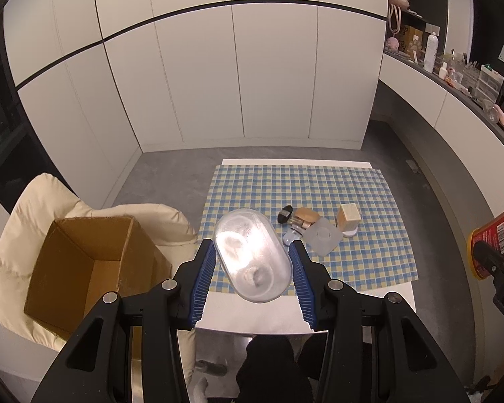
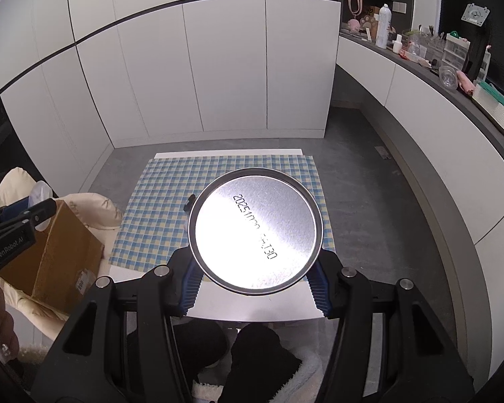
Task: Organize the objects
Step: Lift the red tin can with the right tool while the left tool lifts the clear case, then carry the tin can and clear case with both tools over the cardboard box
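Note:
My left gripper is shut on a clear oval plastic container, its blue pads pressing on both long sides, held above the near edge of the table. My right gripper is shut on a red can; its shiny round bottom with a printed date faces the camera. The red can also shows at the right edge of the left wrist view. An open cardboard box stands on a cream cushion, left of the table and below my left gripper.
On the blue-and-yellow checked cloth lie a black round brush, a wooden brush, a beige cube box, a translucent square lid and a small bottle. White cabinets stand behind; a cluttered shelf runs along the right.

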